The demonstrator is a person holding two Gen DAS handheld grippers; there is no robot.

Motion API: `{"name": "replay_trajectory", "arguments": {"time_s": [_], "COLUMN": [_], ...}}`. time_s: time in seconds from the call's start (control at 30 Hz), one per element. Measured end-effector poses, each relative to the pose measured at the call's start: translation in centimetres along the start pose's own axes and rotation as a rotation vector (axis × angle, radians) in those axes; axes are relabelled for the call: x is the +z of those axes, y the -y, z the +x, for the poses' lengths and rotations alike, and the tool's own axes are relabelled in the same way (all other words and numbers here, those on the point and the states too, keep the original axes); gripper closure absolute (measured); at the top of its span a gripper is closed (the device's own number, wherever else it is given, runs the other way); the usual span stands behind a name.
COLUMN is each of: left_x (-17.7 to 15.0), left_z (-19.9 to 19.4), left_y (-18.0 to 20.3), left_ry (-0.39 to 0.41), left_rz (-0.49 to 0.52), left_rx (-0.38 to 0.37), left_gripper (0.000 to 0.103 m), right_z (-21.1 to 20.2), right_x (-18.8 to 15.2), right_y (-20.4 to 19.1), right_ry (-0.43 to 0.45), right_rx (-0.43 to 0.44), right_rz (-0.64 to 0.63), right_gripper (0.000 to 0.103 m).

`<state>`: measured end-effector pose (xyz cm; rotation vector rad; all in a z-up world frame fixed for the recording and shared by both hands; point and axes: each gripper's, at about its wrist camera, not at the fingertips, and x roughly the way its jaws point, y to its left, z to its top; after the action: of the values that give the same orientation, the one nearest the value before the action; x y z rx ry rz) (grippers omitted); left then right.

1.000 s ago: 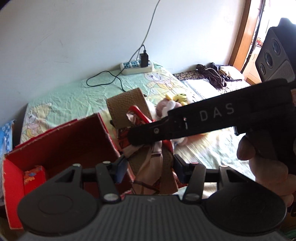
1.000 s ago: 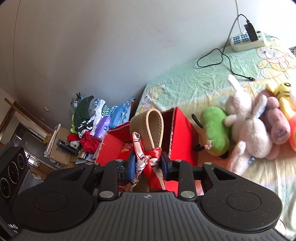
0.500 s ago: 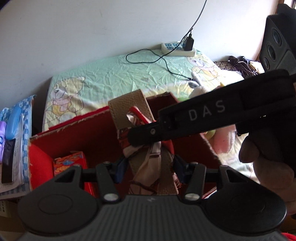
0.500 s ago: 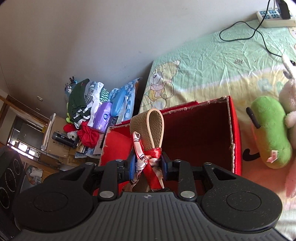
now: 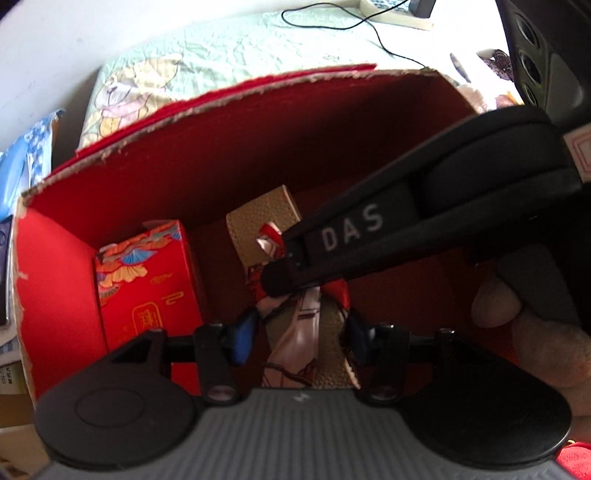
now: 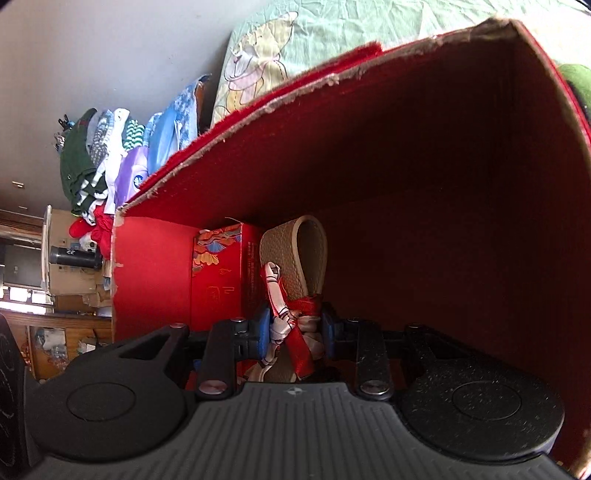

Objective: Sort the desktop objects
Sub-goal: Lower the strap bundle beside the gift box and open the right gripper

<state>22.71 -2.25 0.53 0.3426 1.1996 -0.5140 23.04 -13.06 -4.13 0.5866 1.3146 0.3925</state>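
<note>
Where the left wrist view looks down into the red cardboard box (image 5: 155,177), the left gripper (image 5: 299,328) is seen at lower centre, its fingers pinching a tan leather strap (image 5: 266,218) tied with a red-and-white ribbon (image 5: 306,317). A red patterned carton (image 5: 147,280) stands at the left inside the box, just beside the strap. The right gripper (image 5: 280,275) crosses from the right, held by a hand (image 5: 535,325).

Seen from the right wrist, the right gripper (image 6: 293,328) has its fingers pressed onto the ribbon knot (image 6: 303,310) on the strap (image 6: 295,251), low inside the box (image 6: 406,147). A bed (image 6: 332,33) fills the upper frame.
</note>
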Motion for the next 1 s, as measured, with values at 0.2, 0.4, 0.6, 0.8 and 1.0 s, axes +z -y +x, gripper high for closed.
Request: {"name": "replay_trajectory", "arguments": {"time_s": [0.2,0.4,0.6,0.8,1.0], "left_x": [-0.3,-0.7,-0.9,-1.4,-1.8], "left_z": [0.1,0.0,-0.1,-0.4,-1.8], "left_y": [-1.0,-1.5,-1.9,-2.1,-1.5], "left_ry": [-0.010,-0.018,-0.025,-0.025,0.017], "left_rz": [-0.011,-0.015,-0.032,-0.055,-0.048], "left_rx": [-0.008,-0.033,-0.069,-0.108,-0.139], "left_gripper": [0.050,0.049,0.049,0.049,0.049], "right_z": [1.8,2.1,0.4,-2.2,-3.3], "right_x": [0.3,0.4,0.0,-0.1,-0.7], "right_y": [-0.8,-0.5,-0.2,0.4,1.8], "right_ry": [-0.048,-0.092,-0.041,0.026,0.003], "right_rx": [-0.052,-0.076,-0.072,-0.151,-0.146], "right_rz": [-0.022,-0.011,-0.042,-0.117,-0.116], "right_gripper": [0.073,0.070,0.067,0.082,0.092]}}
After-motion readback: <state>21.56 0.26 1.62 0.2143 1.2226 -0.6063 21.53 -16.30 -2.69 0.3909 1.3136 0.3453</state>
